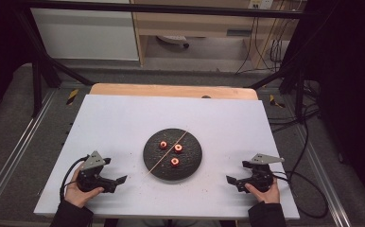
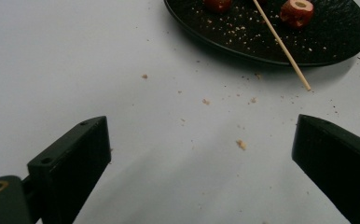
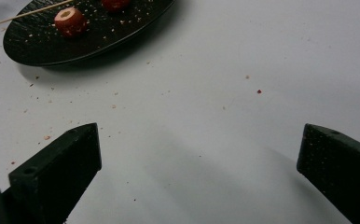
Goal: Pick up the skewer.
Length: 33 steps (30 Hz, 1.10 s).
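At the centre of the white table (image 1: 124, 118) sits a round black plate (image 1: 152, 163), and on it lie three small red fruit pieces (image 1: 175, 161), each cored so a pale hollow shows on top, set in a loose triangle, apart from one another. A thin wooden skewer (image 1: 167, 151) lies slantwise across the plate between them, with its near tip jutting over the rim toward your left side; that overhang probably gives you a free end to pinch. Nothing is threaded on it yet, so the work, likely spearing the fruit, looks not yet begun. Pale crumbs (image 2: 240, 144) speckle the plate and the table around it. Your left gripper (image 1: 120, 180) rests low on the table near the front left of the plate, jaws spread wide and empty, aimed toward the skewer's tip. Your right gripper (image 1: 230, 179) rests well apart at the front right, likewise gaping with nothing between its jaws, pointed inward at the plate. Each hand flanks the plate, seemingly so either can reach in. Beyond the table's far edge stand pale cabinets (image 1: 86, 33) and trailing cables (image 1: 303, 137).
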Each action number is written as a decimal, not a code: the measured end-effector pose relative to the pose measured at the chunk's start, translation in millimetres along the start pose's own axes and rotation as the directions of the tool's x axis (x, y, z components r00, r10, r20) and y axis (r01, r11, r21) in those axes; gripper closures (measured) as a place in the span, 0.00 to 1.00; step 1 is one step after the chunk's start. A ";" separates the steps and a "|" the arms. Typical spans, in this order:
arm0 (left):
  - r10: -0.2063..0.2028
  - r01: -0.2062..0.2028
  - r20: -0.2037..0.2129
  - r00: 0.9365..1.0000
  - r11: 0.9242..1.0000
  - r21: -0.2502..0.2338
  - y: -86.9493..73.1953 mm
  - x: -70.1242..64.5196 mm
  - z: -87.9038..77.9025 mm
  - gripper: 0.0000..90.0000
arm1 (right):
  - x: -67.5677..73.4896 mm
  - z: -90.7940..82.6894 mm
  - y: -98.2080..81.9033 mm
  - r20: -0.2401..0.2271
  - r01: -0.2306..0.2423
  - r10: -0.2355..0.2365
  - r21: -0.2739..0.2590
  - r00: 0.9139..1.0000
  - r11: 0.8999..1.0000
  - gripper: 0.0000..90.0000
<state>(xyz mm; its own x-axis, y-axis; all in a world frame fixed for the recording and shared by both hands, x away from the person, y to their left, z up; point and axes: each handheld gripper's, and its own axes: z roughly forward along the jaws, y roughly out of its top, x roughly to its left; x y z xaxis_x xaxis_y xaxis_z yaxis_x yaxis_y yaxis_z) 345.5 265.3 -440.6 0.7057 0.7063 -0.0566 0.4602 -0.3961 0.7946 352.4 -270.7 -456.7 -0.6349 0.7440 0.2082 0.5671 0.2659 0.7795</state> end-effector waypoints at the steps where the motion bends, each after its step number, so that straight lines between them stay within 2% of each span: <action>1: 0.000 0.000 0.000 1.000 1.000 0.000 0.0 0.0 0.0 0.05 | -0.1 -0.1 0.1 0.000 0.001 -0.001 -0.001 1.000 1.000 0.01; 17: 0.018 -0.017 -0.013 1.000 0.999 0.031 19.2 -10.8 4.3 0.05 | 1.5 -0.2 1.7 0.006 0.010 -0.010 0.000 1.000 1.000 0.01; 33: 0.057 -0.056 -0.019 0.998 0.996 0.062 54.2 -27.6 16.7 0.06 | 2.1 0.5 1.9 0.007 0.010 -0.010 0.004 1.000 1.000 0.01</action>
<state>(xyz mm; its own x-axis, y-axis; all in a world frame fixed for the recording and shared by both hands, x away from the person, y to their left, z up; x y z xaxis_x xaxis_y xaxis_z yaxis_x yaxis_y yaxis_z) 360.0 214.5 -406.1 0.7206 0.6933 0.0003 0.4527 -0.4708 0.7572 352.4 -268.3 -455.0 -0.6370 0.7453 0.1968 0.5633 0.2757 0.7789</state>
